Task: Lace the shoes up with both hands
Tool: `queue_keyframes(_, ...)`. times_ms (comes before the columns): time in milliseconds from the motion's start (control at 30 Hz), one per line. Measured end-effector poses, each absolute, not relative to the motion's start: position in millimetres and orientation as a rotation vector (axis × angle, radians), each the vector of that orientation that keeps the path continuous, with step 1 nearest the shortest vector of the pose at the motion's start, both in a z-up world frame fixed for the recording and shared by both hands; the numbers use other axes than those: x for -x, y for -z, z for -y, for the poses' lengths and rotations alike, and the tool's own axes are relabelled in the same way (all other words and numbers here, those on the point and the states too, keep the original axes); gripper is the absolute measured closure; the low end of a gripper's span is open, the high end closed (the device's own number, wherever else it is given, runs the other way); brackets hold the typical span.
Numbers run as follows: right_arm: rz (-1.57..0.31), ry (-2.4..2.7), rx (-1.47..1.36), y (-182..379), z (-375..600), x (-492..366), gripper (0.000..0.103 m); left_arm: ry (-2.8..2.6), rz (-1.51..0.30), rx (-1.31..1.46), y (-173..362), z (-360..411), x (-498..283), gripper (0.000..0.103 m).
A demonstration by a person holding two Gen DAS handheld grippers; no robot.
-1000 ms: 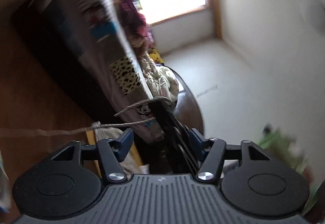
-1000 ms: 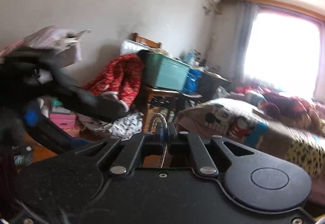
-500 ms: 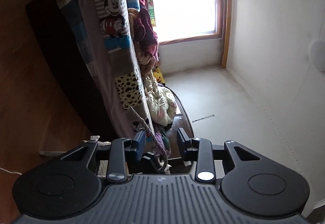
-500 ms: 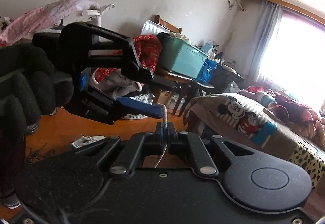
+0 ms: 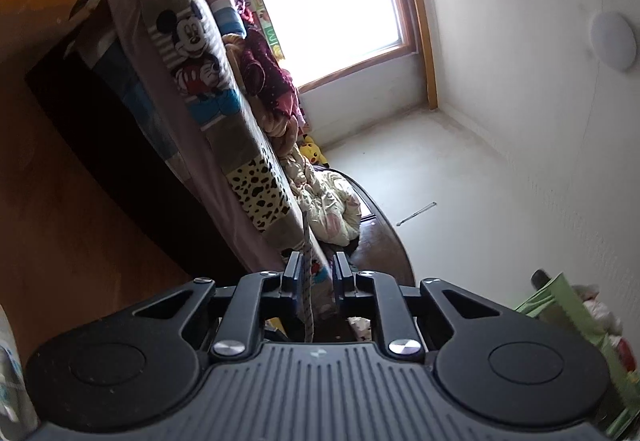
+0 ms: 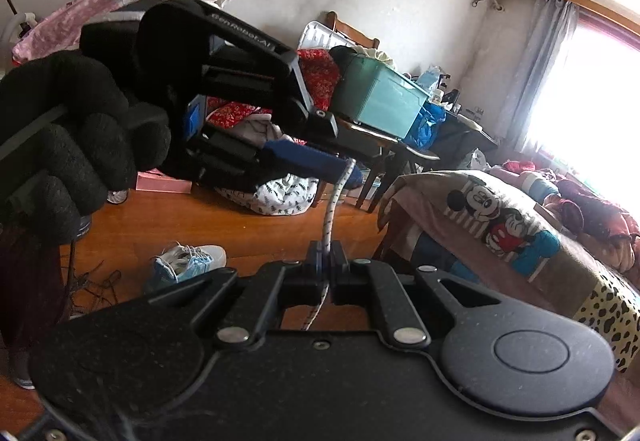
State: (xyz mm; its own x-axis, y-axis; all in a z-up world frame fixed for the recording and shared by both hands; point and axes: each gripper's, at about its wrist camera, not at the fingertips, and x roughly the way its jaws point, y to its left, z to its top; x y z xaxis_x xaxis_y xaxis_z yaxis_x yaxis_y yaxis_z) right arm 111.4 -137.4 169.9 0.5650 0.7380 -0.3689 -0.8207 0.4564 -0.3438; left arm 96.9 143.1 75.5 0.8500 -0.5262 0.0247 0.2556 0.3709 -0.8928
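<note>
In the right wrist view my right gripper (image 6: pixel 326 261) is shut on a white speckled shoelace (image 6: pixel 332 209). The lace rises from it to the blue fingertips of my left gripper (image 6: pixel 342 169), which a black-gloved hand (image 6: pixel 60 145) holds at the upper left. In the left wrist view the shoelace (image 5: pixel 306 273) runs between the fingers of the left gripper (image 5: pixel 316 269). It lies along the left finger (image 5: pixel 294 273), with a gap to the right one. These jaws are closing. A light blue and white sneaker (image 6: pixel 188 261) lies on the wooden floor (image 6: pixel 240 225) below.
A bed with a cartoon-mouse blanket (image 6: pixel 500 217) fills the right side. A teal box (image 6: pixel 376 97) stands on a dark table behind, among piled clothes (image 6: pixel 280 197). Dark tangled cords (image 6: pixel 92 281) lie on the floor at the left, near another shoe (image 6: pixel 20 373).
The left gripper's jaws have narrowed and now have the lace between them. It came in from the left beside the right gripper. The right gripper stayed shut on the lace and sank slightly.
</note>
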Motion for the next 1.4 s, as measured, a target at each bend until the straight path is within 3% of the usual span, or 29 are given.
queue_keyframes(267,-0.191,-0.967,0.513,-168,138,-111,0.099,0.488,-0.274,0.972,-86,-133,-89,0.100)
queue_keyframes(500,-0.239,-0.993,0.445,-169,138,-117,0.099,0.453,-0.252,0.838,-104,-129,-87,0.101)
queue_keyframes(533,-0.268,-1.001,0.402,-170,139,-121,0.091,0.438,-0.232,0.778,-119,-134,-87,0.101)
queue_keyframes(567,-0.295,-1.002,0.362,-171,140,-125,0.067,0.423,-0.211,0.719,-134,-138,-88,0.101)
queue_keyframes(633,-0.311,-1.001,0.287,-176,146,-133,0.046,0.397,-0.142,0.550,-180,-149,-88,0.101)
queue_keyframes(800,-0.459,-0.972,0.127,-172,168,-172,0.046,0.324,-0.035,0.104,-275,-133,-77,0.101)
queue_keyframes(900,-0.588,-0.933,0.168,-138,160,-189,0.046,0.295,-0.149,-0.113,-242,-97,-88,0.101)
queue_keyframes(1000,-0.759,-0.889,0.245,-74,137,-201,0.050,0.310,-0.369,-0.210,-151,-71,-115,0.101)
queue_keyframes(1133,-0.953,-0.822,0.465,28,102,-193,0.055,0.348,-0.625,-0.046,-53,-74,-132,0.101)
queue_keyframes(1400,-1.100,-0.818,0.607,147,62,-188,0.055,0.505,-0.587,-0.335,-94,-61,-151,0.101)
